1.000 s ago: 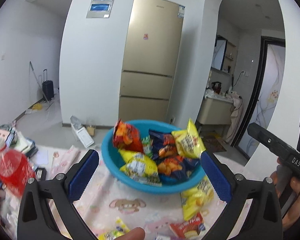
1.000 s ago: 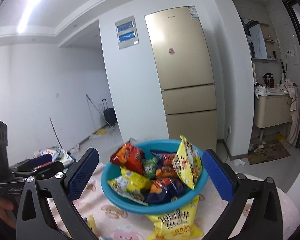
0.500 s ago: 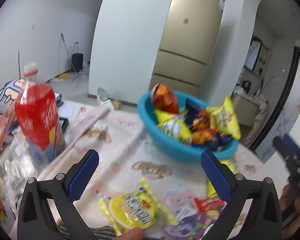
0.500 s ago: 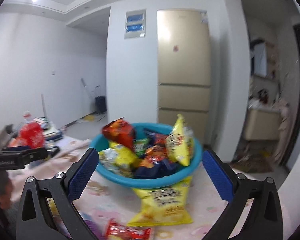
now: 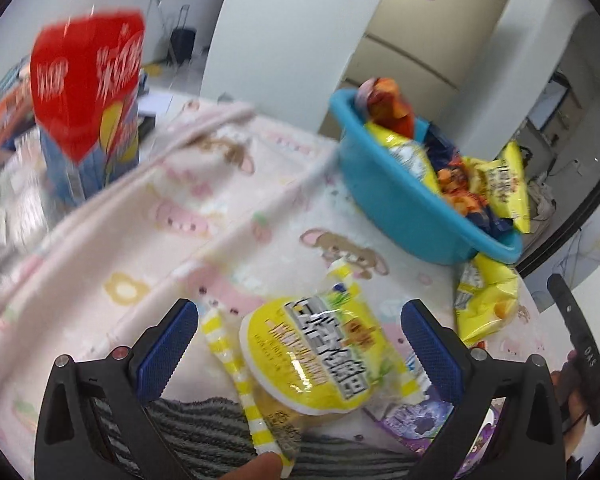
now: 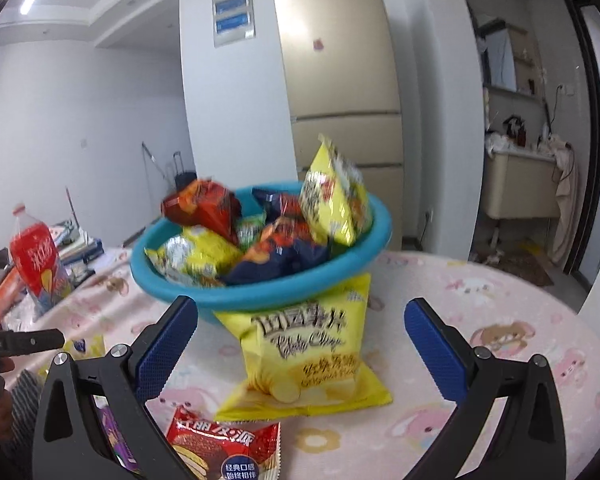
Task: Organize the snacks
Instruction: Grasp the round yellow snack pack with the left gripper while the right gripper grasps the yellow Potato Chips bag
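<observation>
A blue basin [image 5: 396, 200] [image 6: 276, 296] full of snack bags stands on the pink cloth-covered table. My left gripper [image 5: 300, 344] is open, its jaws either side of a yellow round snack pack [image 5: 316, 356] lying near the table's front edge. My right gripper [image 6: 300, 340] is open and empty, with a yellow chips bag [image 6: 304, 348] lying between its jaws, leaning against the basin. A red snack pack [image 6: 220, 448] lies in front of it. A purple pack [image 5: 420, 424] lies right of the round pack.
A red drink bottle [image 5: 88, 92] [image 6: 38, 264] stands at the table's left among clutter. Another yellow bag [image 5: 488, 300] lies by the basin. A striped sleeve [image 5: 204, 436] is at the front edge. A fridge [image 6: 340, 80] stands behind.
My left gripper has dropped and moved toward the table front, now straddling the yellow round pack. My right gripper has lowered toward the yellow chips bag.
</observation>
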Motion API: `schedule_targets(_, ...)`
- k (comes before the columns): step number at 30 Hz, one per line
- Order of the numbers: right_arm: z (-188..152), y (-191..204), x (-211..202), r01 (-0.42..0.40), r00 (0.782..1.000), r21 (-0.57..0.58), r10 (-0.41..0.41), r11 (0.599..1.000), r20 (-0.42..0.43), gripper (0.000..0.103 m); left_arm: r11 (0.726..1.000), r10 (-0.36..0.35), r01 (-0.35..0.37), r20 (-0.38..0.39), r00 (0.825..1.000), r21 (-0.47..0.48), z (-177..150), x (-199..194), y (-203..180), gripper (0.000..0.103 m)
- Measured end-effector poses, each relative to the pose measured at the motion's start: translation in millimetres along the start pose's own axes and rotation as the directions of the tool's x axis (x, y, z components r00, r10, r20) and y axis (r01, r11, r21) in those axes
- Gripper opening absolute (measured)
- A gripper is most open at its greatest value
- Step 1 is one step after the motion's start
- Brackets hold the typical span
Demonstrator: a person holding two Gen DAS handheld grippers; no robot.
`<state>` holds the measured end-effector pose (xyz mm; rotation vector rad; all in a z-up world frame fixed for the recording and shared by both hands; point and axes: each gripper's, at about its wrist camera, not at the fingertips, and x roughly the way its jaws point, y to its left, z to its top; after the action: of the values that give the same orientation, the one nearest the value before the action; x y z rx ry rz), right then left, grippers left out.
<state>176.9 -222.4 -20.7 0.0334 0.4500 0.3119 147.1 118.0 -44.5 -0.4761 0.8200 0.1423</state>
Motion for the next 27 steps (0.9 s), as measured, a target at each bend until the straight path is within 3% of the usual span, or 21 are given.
schedule_targets(6,-7,13,8,-0.012,0.999,-0.066,0.01,0.998,-0.033,0.103,0.994,-0.071,0.061,-0.109,0.992,-0.093,-5,19,15,0.103)
schedule_targets(19,-9,12,17,-0.022,0.997,-0.039,0.019,0.999,-0.071,0.103,0.999,-0.039,0.038,-0.078,0.996,-0.009,-7,22,-2,0.103)
schedule_targets(24,-10,13,20,-0.024,0.996,-0.043,0.021,0.999,-0.087,0.103,0.996,-0.086,0.086,-0.052,0.995,-0.001,-6,15,-7,0.103)
schedule_targets(27,-11,15,20,-0.025,0.996,-0.048,0.021,0.999,-0.091,0.103,0.998,-0.06,0.061,-0.076,0.995,0.007,-6,24,-8,0.103)
